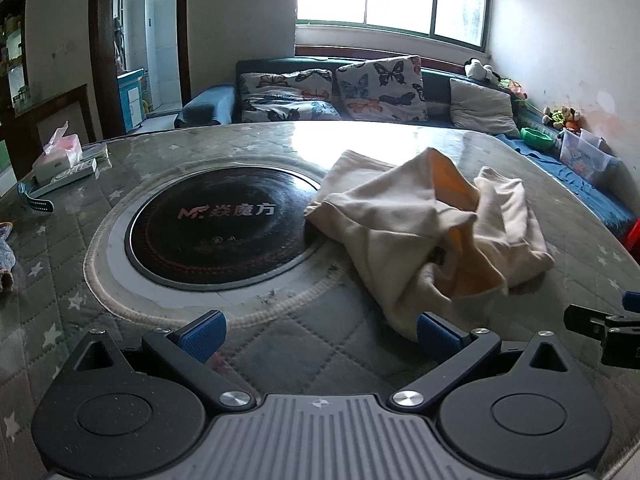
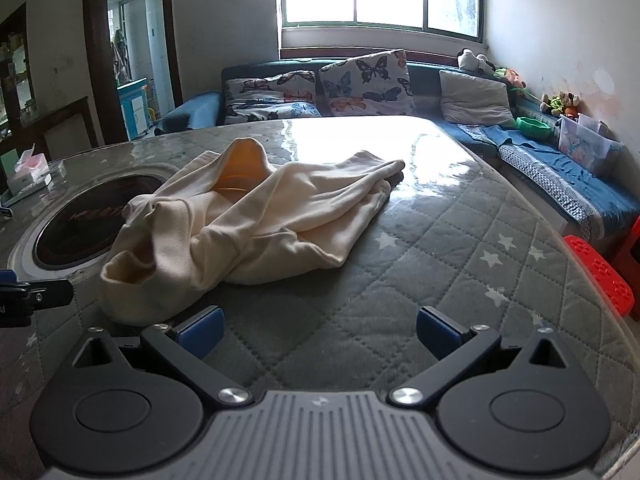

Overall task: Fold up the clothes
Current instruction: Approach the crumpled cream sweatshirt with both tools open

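A cream garment [image 1: 424,228] with an orange lining lies crumpled on the quilted table [image 1: 280,344], partly over the rim of the black round hob [image 1: 216,228]. My left gripper [image 1: 320,334] is open just short of the garment's near edge, its right pad [image 1: 434,330] touching or almost touching the cloth. In the right wrist view the same garment [image 2: 256,224] lies ahead and to the left. My right gripper [image 2: 318,330] is open over bare quilted cover [image 2: 440,248], holding nothing; its left pad [image 2: 200,330] is close to the garment's near hem.
A tissue box [image 1: 60,152] and remotes sit at the table's far left. Behind the table runs a sofa with butterfly cushions [image 1: 376,88]. A plastic bin [image 1: 580,156] and a green bowl [image 1: 536,138] rest on the bench at right. A red stool [image 2: 600,276] stands beside the table's right edge.
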{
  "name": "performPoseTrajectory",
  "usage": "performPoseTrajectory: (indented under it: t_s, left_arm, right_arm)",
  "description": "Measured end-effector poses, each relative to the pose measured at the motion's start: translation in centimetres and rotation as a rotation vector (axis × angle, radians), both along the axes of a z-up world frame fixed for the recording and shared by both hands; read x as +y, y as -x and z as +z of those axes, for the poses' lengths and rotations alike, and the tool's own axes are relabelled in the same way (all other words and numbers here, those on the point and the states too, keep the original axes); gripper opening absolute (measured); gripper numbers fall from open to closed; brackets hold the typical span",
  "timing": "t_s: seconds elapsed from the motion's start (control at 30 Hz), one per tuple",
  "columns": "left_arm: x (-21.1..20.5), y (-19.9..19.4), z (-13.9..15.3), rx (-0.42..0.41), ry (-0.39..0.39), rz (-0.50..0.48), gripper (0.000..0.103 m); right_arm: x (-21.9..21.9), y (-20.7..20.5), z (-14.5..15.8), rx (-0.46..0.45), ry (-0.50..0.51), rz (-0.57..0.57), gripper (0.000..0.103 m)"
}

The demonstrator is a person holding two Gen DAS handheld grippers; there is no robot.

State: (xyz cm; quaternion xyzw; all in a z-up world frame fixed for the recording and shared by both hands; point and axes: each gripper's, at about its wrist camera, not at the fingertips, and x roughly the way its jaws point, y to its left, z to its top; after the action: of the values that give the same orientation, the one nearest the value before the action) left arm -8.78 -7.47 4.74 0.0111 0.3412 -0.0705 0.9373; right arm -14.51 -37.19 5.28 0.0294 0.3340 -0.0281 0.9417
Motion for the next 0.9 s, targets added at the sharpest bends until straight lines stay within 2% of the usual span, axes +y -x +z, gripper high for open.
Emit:
performPoseTrajectory:
  t_s: [0.4,0.9]
  left_arm:
    - [-1.2,2.2,0.0,-0.01,-0.018,-0.037,0.103]
    - [-2.3,1.8,-0.6,0.014,-0.064,-0.06,0.103]
  right_arm:
    - [0.2,2.3,0.3,-0.013,-0.004,-0.005,0.103]
    - [0.3,2.1,-0.1,-0.003,-0.012,-0.014,0.103]
